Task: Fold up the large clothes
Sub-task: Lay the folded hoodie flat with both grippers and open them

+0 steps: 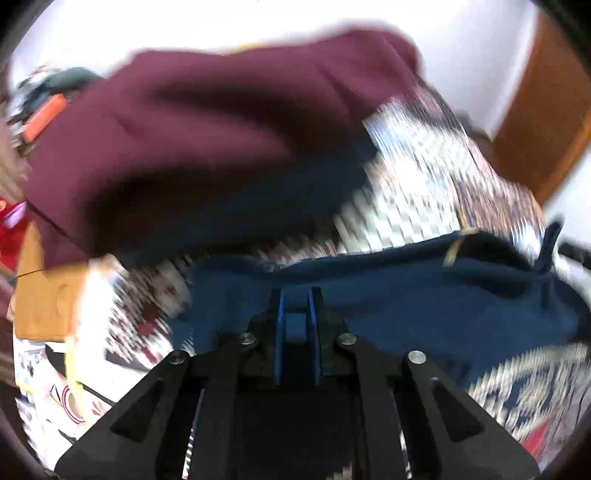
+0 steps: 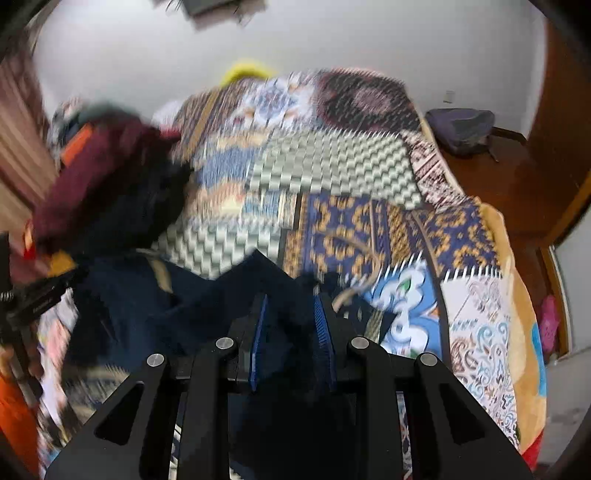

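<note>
Covering the bed, a patchwork bedspread (image 1: 424, 177) is seen from the left wrist view; a maroon garment (image 1: 207, 147) lies heaped beyond, white wall (image 1: 258, 18) behind. Left tongs (image 1: 295, 295) are clamped narrowly on the navy garment (image 1: 424, 295).

Right wrist view: right tongs (image 2: 290, 302) pinch the same navy cloth on the bedspread; a wooden floor (image 2: 498, 192) is shown.

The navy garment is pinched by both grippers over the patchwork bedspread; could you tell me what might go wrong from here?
1. The left gripper pinches only a thin fold of the navy garment, so the cloth could slip out as it is carried.
2. A tan drawstring hangs loose beside the right gripper and may snag.
3. The maroon garment lies heaped close by on the patchwork bedspread; the fold could land on it.
</note>
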